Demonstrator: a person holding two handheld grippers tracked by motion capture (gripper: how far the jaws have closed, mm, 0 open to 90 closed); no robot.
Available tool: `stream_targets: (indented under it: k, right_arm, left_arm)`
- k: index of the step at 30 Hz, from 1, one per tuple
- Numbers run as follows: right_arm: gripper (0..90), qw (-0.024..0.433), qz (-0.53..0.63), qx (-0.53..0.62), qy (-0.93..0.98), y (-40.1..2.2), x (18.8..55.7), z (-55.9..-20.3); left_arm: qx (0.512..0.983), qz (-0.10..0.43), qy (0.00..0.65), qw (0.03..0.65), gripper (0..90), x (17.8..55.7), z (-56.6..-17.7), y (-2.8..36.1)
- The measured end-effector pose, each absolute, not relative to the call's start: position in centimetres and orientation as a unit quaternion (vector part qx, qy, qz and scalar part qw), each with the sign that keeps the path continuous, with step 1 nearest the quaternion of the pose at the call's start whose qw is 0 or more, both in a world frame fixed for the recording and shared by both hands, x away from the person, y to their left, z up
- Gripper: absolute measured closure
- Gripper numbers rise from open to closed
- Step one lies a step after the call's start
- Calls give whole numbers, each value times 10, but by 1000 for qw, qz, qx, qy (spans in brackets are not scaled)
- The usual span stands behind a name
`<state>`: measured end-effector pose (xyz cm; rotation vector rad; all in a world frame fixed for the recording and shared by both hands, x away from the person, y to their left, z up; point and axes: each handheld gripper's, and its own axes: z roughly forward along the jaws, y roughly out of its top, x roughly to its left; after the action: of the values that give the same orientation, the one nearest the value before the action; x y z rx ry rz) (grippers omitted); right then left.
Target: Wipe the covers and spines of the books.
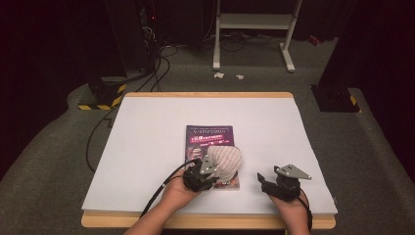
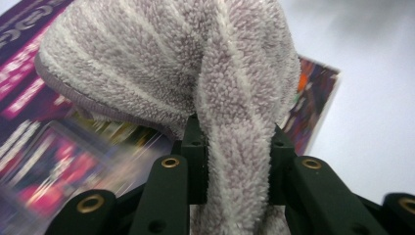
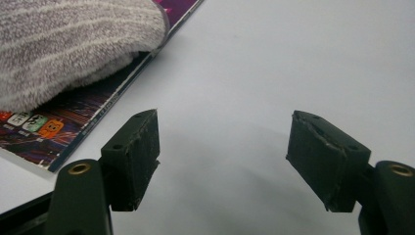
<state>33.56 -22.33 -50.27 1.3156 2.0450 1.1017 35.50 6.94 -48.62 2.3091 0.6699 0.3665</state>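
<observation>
A fluffy grey-and-white striped cloth (image 1: 226, 161) lies bunched over the lower right part of a purple book (image 1: 209, 136) in the middle of the white table top. My left gripper (image 1: 208, 178) is shut on a fold of the cloth (image 2: 235, 147), which is pinched between its two black jaws; the book cover (image 2: 34, 98) shows beneath. My right gripper (image 1: 266, 182) rests to the right of the book with its jaws wide apart and nothing between them (image 3: 222, 147). The cloth (image 3: 73, 44) and the book's edge (image 3: 78, 122) sit to its left.
The white table (image 1: 147, 147) has a wooden rim at front and back. Black cables (image 1: 161, 188) trail from the left gripper. Beyond the table stand a white frame (image 1: 254, 29) and dark equipment on grey carpet.
</observation>
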Motion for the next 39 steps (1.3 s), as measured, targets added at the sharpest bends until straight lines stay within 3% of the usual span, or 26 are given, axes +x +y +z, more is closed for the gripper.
stream_targets:
  k: [10,14,21,34,39]
  right_arm:
    - [279,243,404,492,732,-238,336,-501]
    - [280,243,406,491,731,-238,335,-501]
    - [281,244,405,488,734,-237,335,-500]
    - [283,245,401,492,733,-236,334,-501]
    - [284,245,400,493,733,-237,334,-502]
  left_arm:
    - [898,130,226,355,698,353,-486,24]
    - [896,124,231,358,698,355,-487,22]
    - [890,131,248,360,698,357,-488,52]
    - [863,176,316,353,698,346,-491,153]
    - [857,183,330,351,698,343,-490,167]
